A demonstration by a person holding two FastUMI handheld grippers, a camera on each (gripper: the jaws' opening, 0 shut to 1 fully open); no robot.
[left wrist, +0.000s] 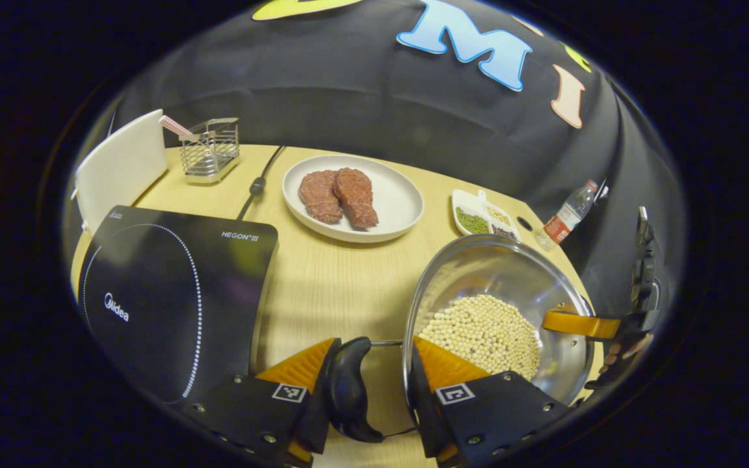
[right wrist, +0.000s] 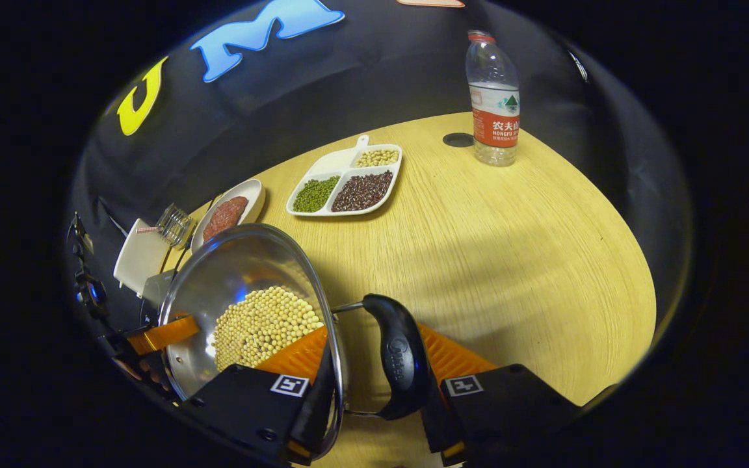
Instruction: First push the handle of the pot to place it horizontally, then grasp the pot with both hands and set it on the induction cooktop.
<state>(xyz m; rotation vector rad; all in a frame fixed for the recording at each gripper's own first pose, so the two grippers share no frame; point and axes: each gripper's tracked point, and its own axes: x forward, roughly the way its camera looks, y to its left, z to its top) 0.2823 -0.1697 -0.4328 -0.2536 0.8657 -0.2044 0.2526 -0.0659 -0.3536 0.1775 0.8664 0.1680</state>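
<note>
Both tongs point(left wrist: 368, 383) point(right wrist: 374, 383) astride pot point(left wrist: 498, 312) handles.

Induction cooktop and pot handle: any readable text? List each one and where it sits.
"Midea": white print on the induction cooktop, beside the dotted ring.
"HEGON III": white print at the cooktop's far right corner.
Pot handle: embossed mark, too blurred to read.

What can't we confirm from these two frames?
- Left gripper view: the left gripper straddles the steel pot's black side handle; whether the fingers touch it is unclear.
- Right gripper view: same for the right gripper at the other black handle.
- Black induction cooktop: its near edge is cut off.
</note>
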